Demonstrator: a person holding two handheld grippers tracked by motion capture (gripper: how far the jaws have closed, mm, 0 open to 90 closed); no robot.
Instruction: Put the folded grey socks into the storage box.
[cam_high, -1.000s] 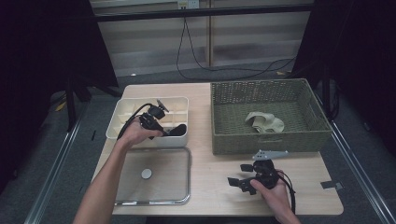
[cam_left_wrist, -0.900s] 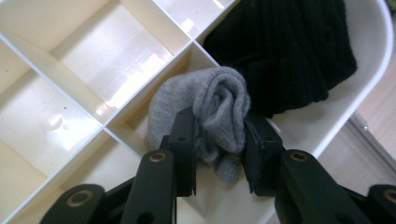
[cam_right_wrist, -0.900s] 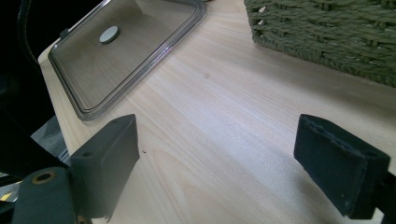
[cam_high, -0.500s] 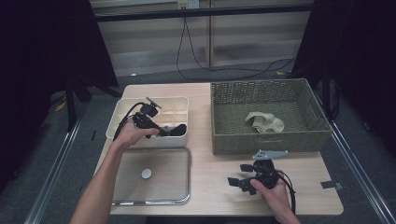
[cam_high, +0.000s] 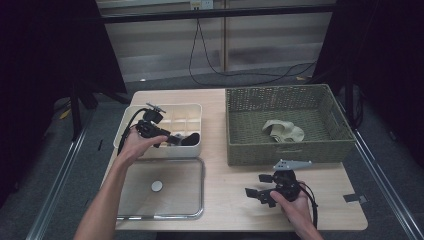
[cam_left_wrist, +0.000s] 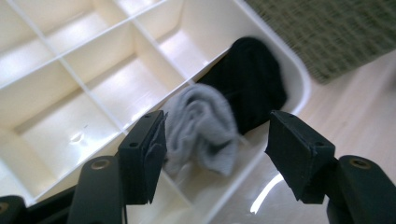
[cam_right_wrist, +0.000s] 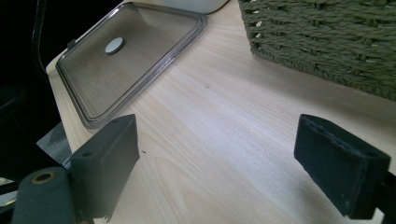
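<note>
Left tool jaws just opened, lifted off grey sock in organiser, right tool open.

No legible text, label, brand, number or sign anywhere. Checked divided organiser, grey sock, black sock, wicker basket, clear lid, tabletop: all unmarked. Small pale tag at top edge of high view, on back rail: too small and blurred to read. Dark patch at table's near right corner: no readable marking.
</note>
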